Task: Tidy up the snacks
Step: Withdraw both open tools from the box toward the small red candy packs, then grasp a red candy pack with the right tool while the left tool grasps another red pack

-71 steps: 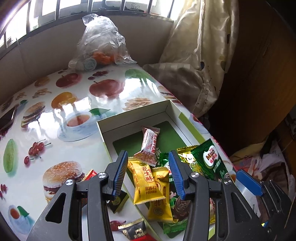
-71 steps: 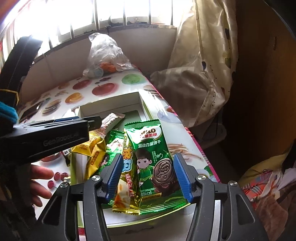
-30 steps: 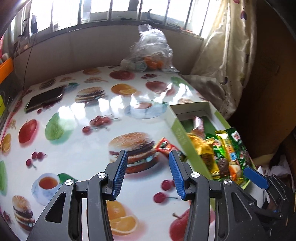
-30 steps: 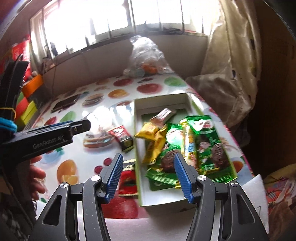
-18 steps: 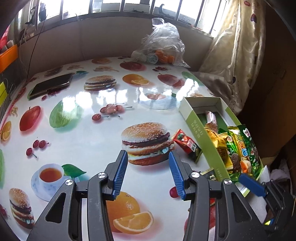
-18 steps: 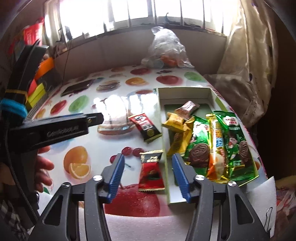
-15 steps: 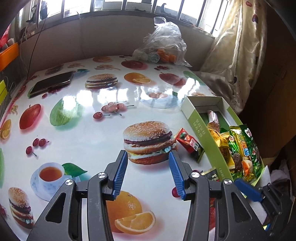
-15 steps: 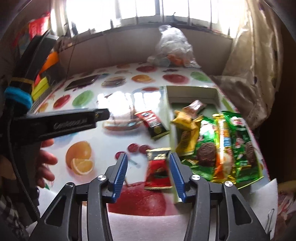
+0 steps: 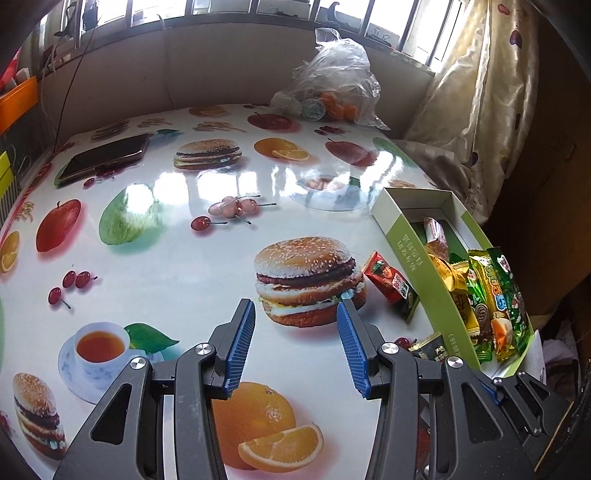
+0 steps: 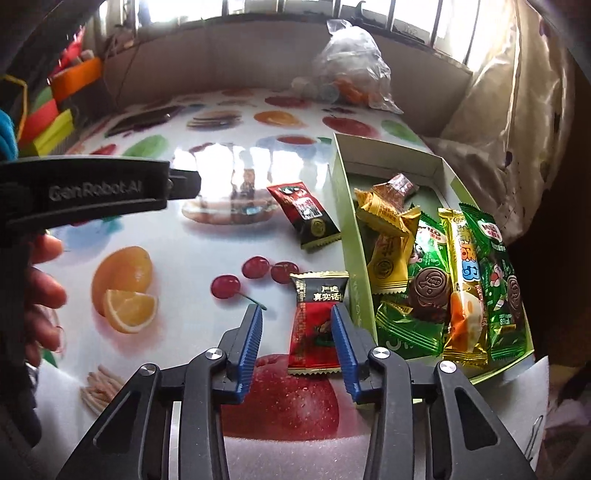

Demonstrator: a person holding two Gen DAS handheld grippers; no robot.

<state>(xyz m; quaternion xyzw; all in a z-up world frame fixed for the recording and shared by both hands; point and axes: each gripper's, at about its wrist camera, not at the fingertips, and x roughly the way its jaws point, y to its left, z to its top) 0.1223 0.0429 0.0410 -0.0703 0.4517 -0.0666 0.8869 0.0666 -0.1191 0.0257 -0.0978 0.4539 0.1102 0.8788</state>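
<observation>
Jaws of the right gripper (image 10: 297,345) were closing around the red snack packet (image 10: 317,325) (light, crinkly, judged slippery), lying beside the box (image 10: 352,273) near the table's (image 10: 192,273) front edge; mid-body grasping was advised.

A home dining corner: food-print tablecloth (image 9: 177,266), barred window (image 9: 229,7), patterned curtain (image 9: 491,96).

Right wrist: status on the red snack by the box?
Right gripper jaws closing over red snack, not gripped yet. Left gripper open, empty. Second red snack loose beside box. Nothing blocking.
</observation>
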